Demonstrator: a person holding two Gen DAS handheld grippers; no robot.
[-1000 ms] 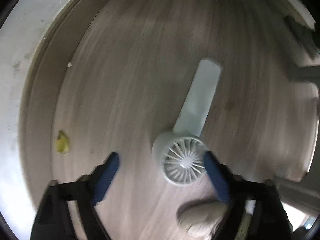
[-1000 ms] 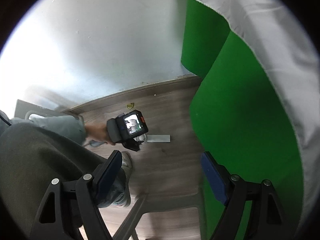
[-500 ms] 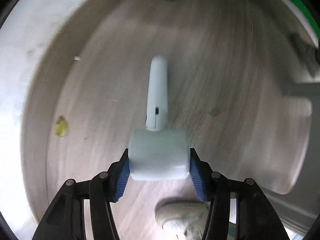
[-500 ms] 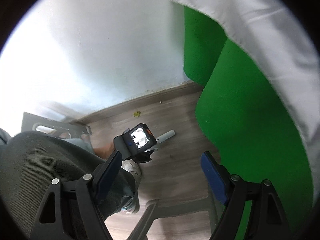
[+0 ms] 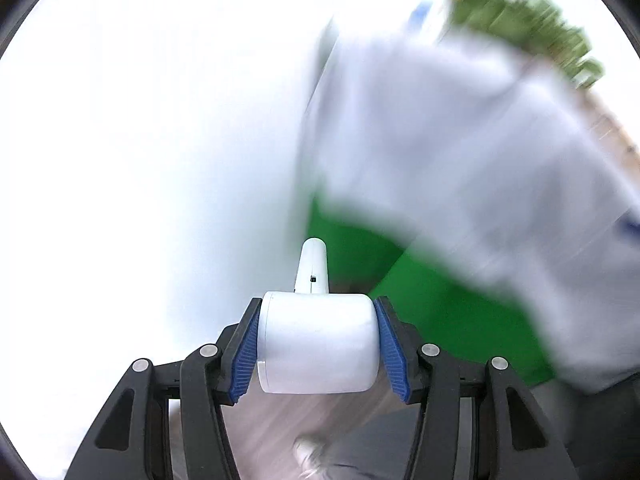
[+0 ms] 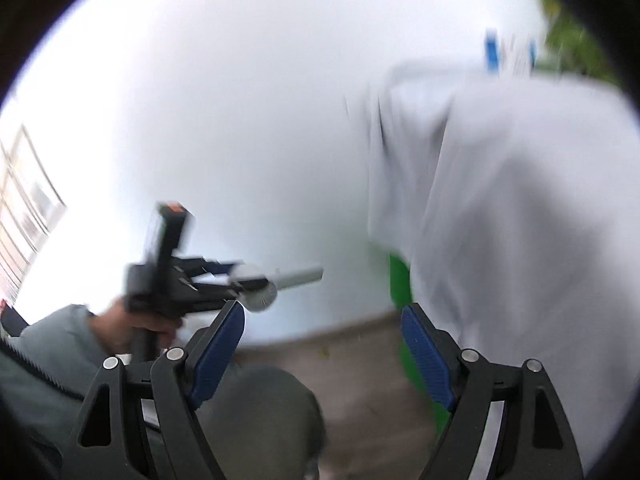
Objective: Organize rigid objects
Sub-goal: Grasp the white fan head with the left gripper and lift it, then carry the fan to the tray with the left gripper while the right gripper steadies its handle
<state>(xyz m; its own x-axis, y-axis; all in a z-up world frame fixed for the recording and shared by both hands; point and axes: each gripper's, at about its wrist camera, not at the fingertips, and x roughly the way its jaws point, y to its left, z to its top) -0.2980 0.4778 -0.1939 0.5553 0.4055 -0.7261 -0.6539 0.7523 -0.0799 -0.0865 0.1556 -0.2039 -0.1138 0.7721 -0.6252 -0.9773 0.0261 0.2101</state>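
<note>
A white handheld fan (image 5: 318, 340) is clamped by its round head between the blue pads of my left gripper (image 5: 318, 340), its handle pointing away from the camera. The fan is lifted off the floor, in front of a white wall. In the right wrist view the same fan (image 6: 264, 284) shows in the left gripper (image 6: 236, 276), held by a hand at the left. My right gripper (image 6: 322, 344) stands open with nothing between its fingers, aimed past the wood floor toward the wall.
A table draped in white cloth (image 5: 460, 152) over green fabric (image 5: 440, 312) stands at the right. Blurred green foliage (image 5: 520, 12) sits on top. The person's grey trouser leg (image 6: 256, 412) and a shoe (image 5: 310, 452) are below. A window (image 6: 24, 208) is at far left.
My left gripper closed on the fan's head on the floor, then lifted it up to wall height. The right gripper rose and tilted upward, staying open.
</note>
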